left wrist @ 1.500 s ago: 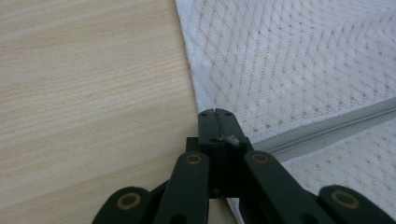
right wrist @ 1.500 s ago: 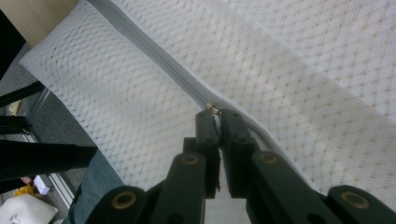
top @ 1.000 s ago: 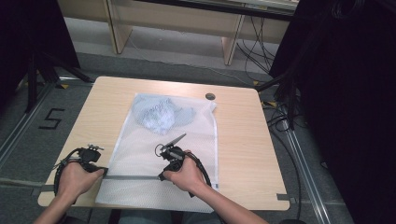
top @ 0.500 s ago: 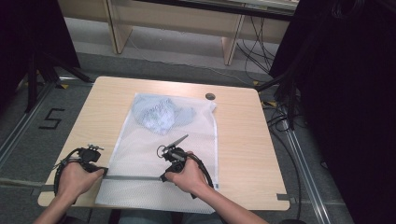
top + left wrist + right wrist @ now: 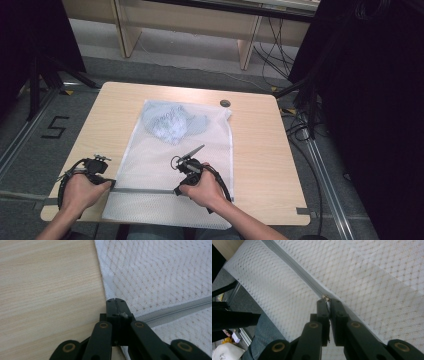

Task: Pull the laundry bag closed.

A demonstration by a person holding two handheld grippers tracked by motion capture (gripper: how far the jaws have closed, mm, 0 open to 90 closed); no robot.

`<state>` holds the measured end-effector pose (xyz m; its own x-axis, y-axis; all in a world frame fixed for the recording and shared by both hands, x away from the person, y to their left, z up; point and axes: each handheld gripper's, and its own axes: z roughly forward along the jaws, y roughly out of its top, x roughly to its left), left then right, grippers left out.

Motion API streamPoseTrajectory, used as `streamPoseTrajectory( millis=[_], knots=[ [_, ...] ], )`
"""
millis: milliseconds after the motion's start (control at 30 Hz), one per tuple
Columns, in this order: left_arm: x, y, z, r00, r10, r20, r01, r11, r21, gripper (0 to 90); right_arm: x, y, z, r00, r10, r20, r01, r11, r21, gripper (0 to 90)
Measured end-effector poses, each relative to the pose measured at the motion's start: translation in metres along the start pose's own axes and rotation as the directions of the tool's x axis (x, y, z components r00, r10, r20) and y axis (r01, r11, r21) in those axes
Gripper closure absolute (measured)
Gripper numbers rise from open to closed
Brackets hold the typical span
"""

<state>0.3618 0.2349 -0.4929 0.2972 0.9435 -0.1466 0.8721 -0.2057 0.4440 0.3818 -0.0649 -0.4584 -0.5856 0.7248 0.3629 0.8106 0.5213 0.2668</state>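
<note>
My right gripper (image 5: 327,301) pinches the zipper pull (image 5: 326,298), jaws nearly together, midway along the grey zipper (image 5: 145,190). My left gripper (image 5: 117,302) clamps the mesh laundry bag (image 5: 165,165) at the zipper's end. The bag lies flat on the table (image 5: 255,150), blue garment (image 5: 172,122) inside. I judge it half zipped, though I can't tell which half.

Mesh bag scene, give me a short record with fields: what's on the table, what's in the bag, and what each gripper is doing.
table: light wood, holds a white mesh bag and a small dark disc
bag contents: pale blue garment at the far end
zipper: grey, runs across the near end
left gripper: shut on the bag's left edge where the zipper ends
right gripper: shut on the zipper pull
bag overhang: near end hangs past the table edge
</note>
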Motion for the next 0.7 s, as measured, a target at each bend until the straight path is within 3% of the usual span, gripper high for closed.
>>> streamPoseTrajectory(
  millis=[100,133,200,233,267,433,467,533,567,600,633,700],
  knots=[
    [0.0001,0.0000,0.0000,1.0000,0.000,0.001,0.000,1.0000,-0.001,89.8,-0.0013,-0.0003,-0.0010,1.0000,0.000,-0.001,0.000,1.0000,0.010,87.1],
    [-0.0024,-0.0008,0.0003,0.9992,-0.039,0.006,0.039,0.9992,-0.001,89.8,-0.0026,-0.0003,-0.0009,0.9999,-0.015,0.001,0.015,0.9999,0.007,87.1],
    [-0.0024,-0.0008,0.0003,0.9992,-0.039,0.006,0.039,0.9992,-0.002,89.8,-0.0031,-0.0009,-0.0007,0.9999,-0.015,-0.001,0.015,0.9998,0.011,87.1],
    [-0.0022,0.0002,-0.0014,0.9994,-0.035,0.004,0.035,0.9991,0.023,89.8,-0.0033,-0.0012,-0.0005,0.9999,-0.014,-0.004,0.014,0.9999,0.008,87.1],
    [-0.0023,-0.0008,0.0004,0.9992,-0.039,0.006,0.039,0.9993,-0.002,89.8,-0.0029,-0.0018,-0.0002,1.0000,-0.006,0.006,0.006,1.0000,0.001,87.1],
    [-0.0023,-0.0007,0.0003,0.9992,-0.038,0.005,0.038,0.9993,0.000,89.9,-0.0073,-0.0031,-0.0038,0.9999,-0.013,0.001,0.013,0.9999,0.005,87.1],
    [-0.0022,-0.0001,-0.0009,0.9993,-0.036,0.005,0.036,0.9992,0.015,89.8,-0.0063,-0.0033,-0.0045,0.9999,0.009,0.009,-0.009,0.9999,0.011,87.1],
    [-0.0021,0.0001,-0.0013,0.9994,-0.035,0.004,0.035,0.9992,0.021,89.8,-0.0081,-0.0040,-0.0054,1.0000,-0.006,0.002,0.006,0.9999,0.009,87.1],
    [-0.0024,-0.0007,0.0002,0.9993,-0.038,0.006,0.038,0.9993,0.000,89.8,-0.0093,-0.0044,-0.0042,0.9998,-0.018,0.005,0.018,0.9998,-0.004,87.1],
    [-0.0010,-0.0003,0.0002,0.9998,-0.017,0.003,0.017,0.9998,-0.001,89.8,-0.0092,-0.0049,-0.0041,0.9999,-0.012,0.012,0.012,0.9999,-0.007,87.1],
    [-0.0024,-0.0007,0.0003,0.9992,-0.040,0.006,0.040,0.9992,-0.001,89.8,-0.0088,-0.0050,-0.0049,1.0000,0.003,0.005,-0.003,1.0000,-0.001,87.1],
    [-0.0024,-0.0009,0.0003,0.9992,-0.039,0.006,0.039,0.9992,-0.002,89.8,-0.0106,-0.0052,-0.0058,1.0000,-0.007,0.005,0.007,1.0000,0.004,87.1]
  ],
)
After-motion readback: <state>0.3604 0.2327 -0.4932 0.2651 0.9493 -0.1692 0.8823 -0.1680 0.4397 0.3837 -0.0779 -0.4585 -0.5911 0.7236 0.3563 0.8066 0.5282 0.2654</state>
